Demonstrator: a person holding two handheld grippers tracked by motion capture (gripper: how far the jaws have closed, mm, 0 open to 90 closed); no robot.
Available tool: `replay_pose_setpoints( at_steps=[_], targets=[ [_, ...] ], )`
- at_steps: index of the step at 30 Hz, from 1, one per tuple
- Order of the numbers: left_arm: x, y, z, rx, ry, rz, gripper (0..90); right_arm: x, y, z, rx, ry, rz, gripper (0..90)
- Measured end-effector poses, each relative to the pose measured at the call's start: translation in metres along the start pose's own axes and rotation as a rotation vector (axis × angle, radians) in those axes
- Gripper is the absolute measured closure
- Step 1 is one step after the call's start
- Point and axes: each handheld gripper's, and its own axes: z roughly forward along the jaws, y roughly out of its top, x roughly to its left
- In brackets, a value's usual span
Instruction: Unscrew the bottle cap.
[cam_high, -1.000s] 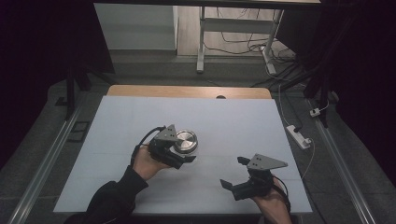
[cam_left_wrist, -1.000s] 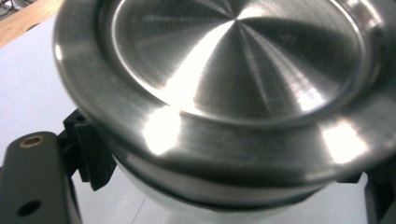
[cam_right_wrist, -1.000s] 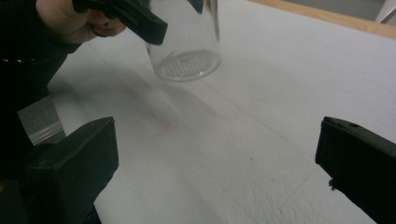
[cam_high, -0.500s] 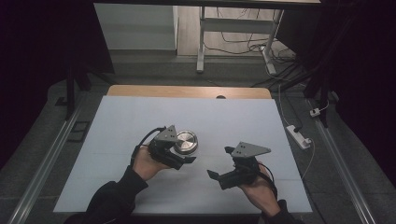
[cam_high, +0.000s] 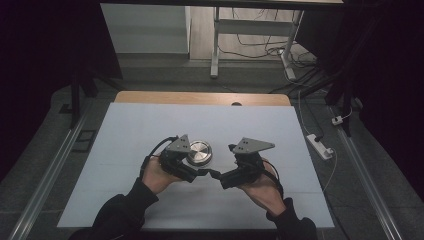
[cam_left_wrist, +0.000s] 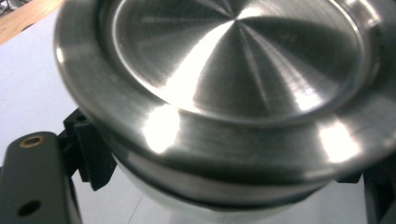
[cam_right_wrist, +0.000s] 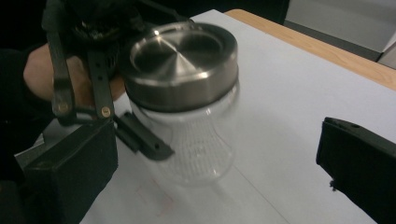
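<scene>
The clear glass jar with a round brushed-metal lid (cam_right_wrist: 184, 102) stands upright on the pale grey tabletop (cam_high: 125, 130), directly in front of the left tool (cam_high: 197, 169). The jaws of this tool are closed on the jar just under the lid, one black jaw on each side of the glass body. In the left gripper view the lid (cam_left_wrist: 224, 84) is very close above the jaws and tilted in the picture. In the right gripper view the jar is a little blurred.

The right tool (cam_high: 221, 176) is just beside the left tool and near the jar, at the jar's right side in the high view, and it points toward the jar. Its jaws stand wide apart with nothing between them, and they do not touch the jar. A wooden edge (cam_high: 200, 98) borders the tabletop on the far side, well apart from both tools.
</scene>
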Motion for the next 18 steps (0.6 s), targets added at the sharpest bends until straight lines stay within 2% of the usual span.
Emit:
replay_pose_setpoints(
  at_steps=[6, 12, 18],
  targets=[
    [-0.002, 0.001, 0.001, 0.012, -0.001, 0.008, 15.7, 0.004, 0.013, 0.014, -0.006, 0.007, -0.012, 0.0],
    [-0.003, 0.001, 0.003, 0.018, -0.002, 0.012, 15.8, 0.009, 0.018, 0.029, -0.012, 0.003, -0.033, 0.3],
    [-0.004, 0.003, 0.002, 0.016, -0.009, 0.012, 15.8, 0.014, 0.020, 0.037, -0.023, 0.031, -0.055, 14.6]
  ],
)
